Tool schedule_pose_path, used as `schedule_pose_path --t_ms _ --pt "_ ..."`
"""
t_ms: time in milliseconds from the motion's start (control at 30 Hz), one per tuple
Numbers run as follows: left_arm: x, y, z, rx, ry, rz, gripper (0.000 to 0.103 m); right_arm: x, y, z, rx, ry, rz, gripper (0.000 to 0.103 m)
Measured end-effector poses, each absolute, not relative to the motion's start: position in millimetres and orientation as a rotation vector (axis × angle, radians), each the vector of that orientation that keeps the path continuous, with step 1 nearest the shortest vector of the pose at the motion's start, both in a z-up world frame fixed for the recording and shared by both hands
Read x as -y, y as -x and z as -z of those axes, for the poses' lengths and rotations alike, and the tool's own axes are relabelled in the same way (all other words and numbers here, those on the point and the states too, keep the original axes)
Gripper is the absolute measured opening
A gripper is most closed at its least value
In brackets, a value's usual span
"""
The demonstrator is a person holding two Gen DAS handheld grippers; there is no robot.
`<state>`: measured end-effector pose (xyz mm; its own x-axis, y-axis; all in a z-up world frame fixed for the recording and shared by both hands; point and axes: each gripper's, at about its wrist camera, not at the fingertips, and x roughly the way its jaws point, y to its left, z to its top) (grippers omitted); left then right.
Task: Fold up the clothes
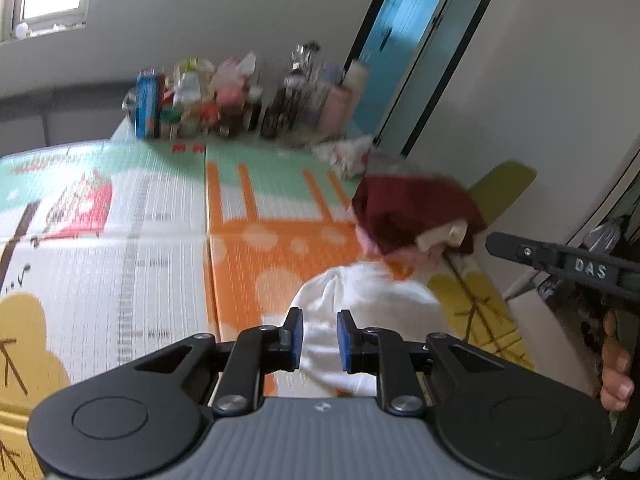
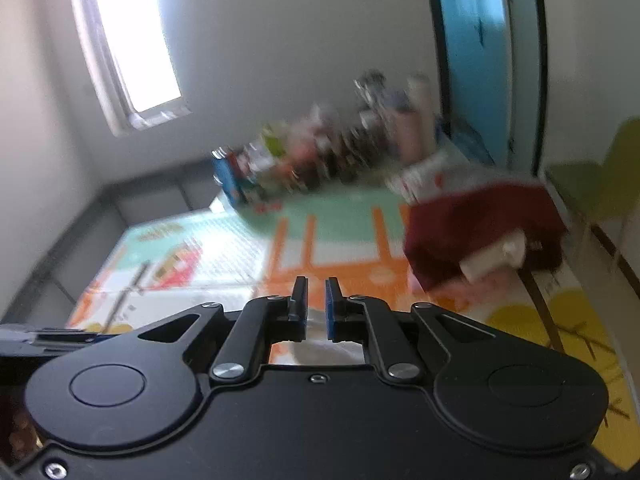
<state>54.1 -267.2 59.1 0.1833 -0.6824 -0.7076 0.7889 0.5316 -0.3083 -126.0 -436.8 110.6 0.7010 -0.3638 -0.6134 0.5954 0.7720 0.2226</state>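
Note:
A white garment (image 1: 372, 296) lies bunched on the colourful play mat (image 1: 160, 240). My left gripper (image 1: 320, 334) is over its near end. White cloth fills the finger-wide gap between the blue pads, and they look shut on it. A dark red garment (image 1: 412, 212) with a cream patch is heaped beyond, at the mat's right edge. My right gripper (image 1: 491, 242) comes in from the right, above the mat, held by a hand (image 1: 616, 372). In its own view the right gripper (image 2: 316, 304) has its pads almost together. White cloth (image 2: 316, 354) shows under it, and I cannot tell whether it is pinched.
Several bottles, cartons and bags (image 1: 240, 96) crowd the far end of the mat against the wall. A crumpled white bag (image 1: 348, 156) lies near them. A yellow-green chair (image 1: 504, 188) stands to the right behind the red garment (image 2: 480, 224), beside a blue door (image 1: 404, 40).

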Motion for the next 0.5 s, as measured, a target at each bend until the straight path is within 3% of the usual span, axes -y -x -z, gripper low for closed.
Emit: schedule_pose_path --t_ms 267,500 --pt "274.1 -50.4 -42.5 -0.953 -0.172 1.037 0.024 448.9 129.6 -83.0 -0.643 -0.480 0.561 0.017" --pt "282.6 -48.1 -43.1 -0.940 -0.209 1.019 0.042 452.3 135.7 -80.5 -0.650 -0.485 0.563 0.023"
